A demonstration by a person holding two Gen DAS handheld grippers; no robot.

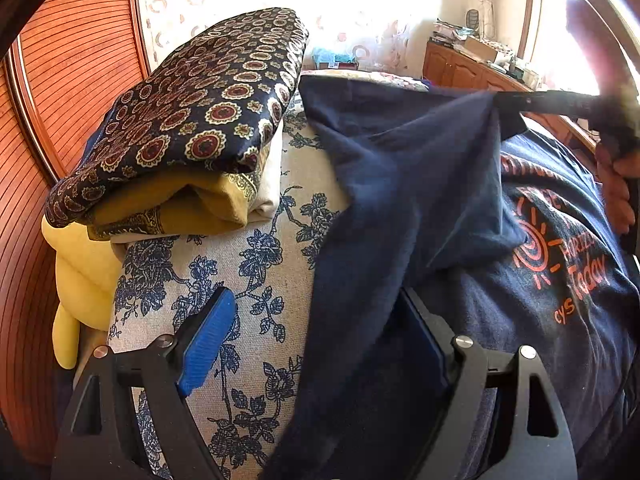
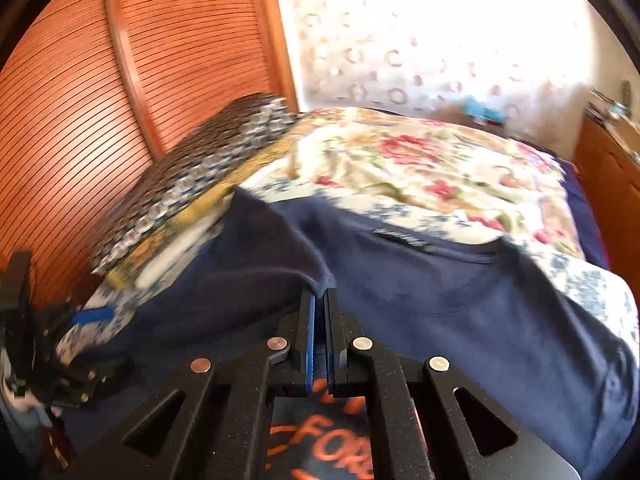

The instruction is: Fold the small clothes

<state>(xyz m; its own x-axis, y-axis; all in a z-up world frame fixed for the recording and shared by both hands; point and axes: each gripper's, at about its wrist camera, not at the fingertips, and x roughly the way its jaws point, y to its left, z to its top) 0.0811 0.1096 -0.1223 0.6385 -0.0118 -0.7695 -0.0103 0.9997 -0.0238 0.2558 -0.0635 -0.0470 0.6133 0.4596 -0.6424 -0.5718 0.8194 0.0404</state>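
My right gripper (image 2: 319, 300) is pinching a fold of the navy T-shirt (image 2: 460, 300), its blue pads nearly together on the cloth's edge. My left gripper (image 1: 316, 344) is standing wide open, with a draped navy flap falling between its fingers, gripping nothing. The shirt is lying across the blue-flowered bedcover (image 1: 256, 264), its orange sun print (image 1: 560, 256) facing up beyond my left claw's right finger. I am judging the jersey soft, light and limp, so it will sag and crease; hems and sleeve edges are the best places to take hold. Beyond, to the left, a stack of folded clothes (image 1: 192, 128) is sitting on the bed.
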